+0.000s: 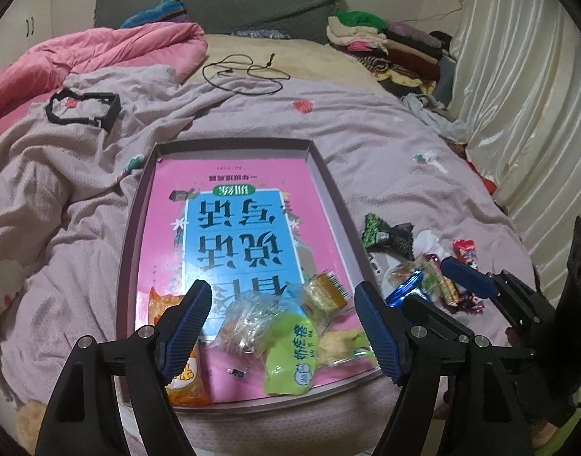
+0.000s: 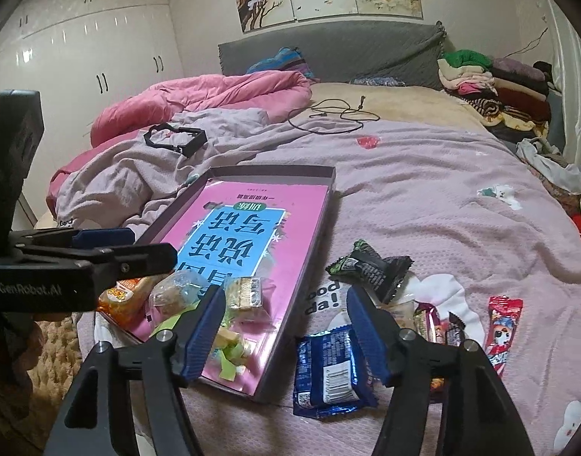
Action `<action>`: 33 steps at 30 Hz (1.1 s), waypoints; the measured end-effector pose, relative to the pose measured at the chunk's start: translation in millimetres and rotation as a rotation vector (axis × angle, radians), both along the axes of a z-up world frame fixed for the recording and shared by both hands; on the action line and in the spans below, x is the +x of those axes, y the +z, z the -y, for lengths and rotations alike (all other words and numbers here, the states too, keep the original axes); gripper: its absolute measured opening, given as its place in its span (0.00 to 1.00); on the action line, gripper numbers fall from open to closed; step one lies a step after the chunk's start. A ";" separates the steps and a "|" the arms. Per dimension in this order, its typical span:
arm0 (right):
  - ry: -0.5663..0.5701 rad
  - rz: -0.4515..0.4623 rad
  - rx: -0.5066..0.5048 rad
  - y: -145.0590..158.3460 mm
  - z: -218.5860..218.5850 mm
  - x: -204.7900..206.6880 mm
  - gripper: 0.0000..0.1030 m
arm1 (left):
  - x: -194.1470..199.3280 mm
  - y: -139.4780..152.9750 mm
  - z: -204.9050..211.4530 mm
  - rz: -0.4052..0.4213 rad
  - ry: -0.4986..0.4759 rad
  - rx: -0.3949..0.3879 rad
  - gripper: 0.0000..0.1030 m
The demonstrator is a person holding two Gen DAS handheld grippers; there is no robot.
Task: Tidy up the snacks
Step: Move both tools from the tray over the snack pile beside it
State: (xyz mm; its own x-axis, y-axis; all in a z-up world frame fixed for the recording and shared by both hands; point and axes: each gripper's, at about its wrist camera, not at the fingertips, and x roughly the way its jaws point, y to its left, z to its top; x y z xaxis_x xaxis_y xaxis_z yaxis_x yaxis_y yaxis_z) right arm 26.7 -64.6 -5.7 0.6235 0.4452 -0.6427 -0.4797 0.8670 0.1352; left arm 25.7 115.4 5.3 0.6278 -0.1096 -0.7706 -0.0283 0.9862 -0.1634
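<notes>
The left gripper (image 1: pixel 281 326) hangs spread, empty, over snacks (image 1: pixel 286 326) piled in the shallow tray (image 1: pixel 330 174). The right gripper (image 2: pixel 286 326), fingers apart, hovers above a blue packet (image 2: pixel 326 372) on the lilac blanket (image 2: pixel 442 209) beside the tray. Behind lie a pink quilt (image 2: pixel 214 91), grey headboard (image 2: pixel 347 45) and white wardrobes (image 2: pixel 81 38).

Your grippers' fingers (image 2: pixel 210 336) carry ribbed blue rubbery pads on matt black plastic arms with shiny metal pins. You see glossy, crinkled foil on the blue wrapper (image 2: pixel 328 372) and clear, shiny film on the snack packets (image 1: pixel 248 323). The pink book cover (image 1: pixel 229 228) gleams smooth inside a matt cardboard tray (image 1: pixel 330 186). The lilac blanket (image 2: pixel 423 197) looks soft, nubby cloth.
</notes>
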 end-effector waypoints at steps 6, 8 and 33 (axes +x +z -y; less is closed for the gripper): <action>-0.028 0.021 0.007 5.3 12.6 -1.9 0.66 | -3.7 10.6 7.2 0.022 -0.012 -0.001 0.76; -0.042 0.027 0.017 7.7 18.8 -1.9 0.66 | -4.4 13.5 9.7 0.027 -0.016 0.001 0.76; -0.212 0.104 0.078 29.3 91.4 5.8 0.70 | -16.1 38.6 48.6 0.073 -0.076 0.026 0.76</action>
State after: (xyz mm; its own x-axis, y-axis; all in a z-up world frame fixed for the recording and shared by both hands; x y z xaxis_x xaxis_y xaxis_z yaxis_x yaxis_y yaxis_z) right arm 32.5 -156.0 23.6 0.7692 0.3428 -0.5393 -0.3028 0.9387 0.1648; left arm 9.6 66.8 43.9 0.6732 -0.1395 -0.7262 0.0577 0.9890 -0.1365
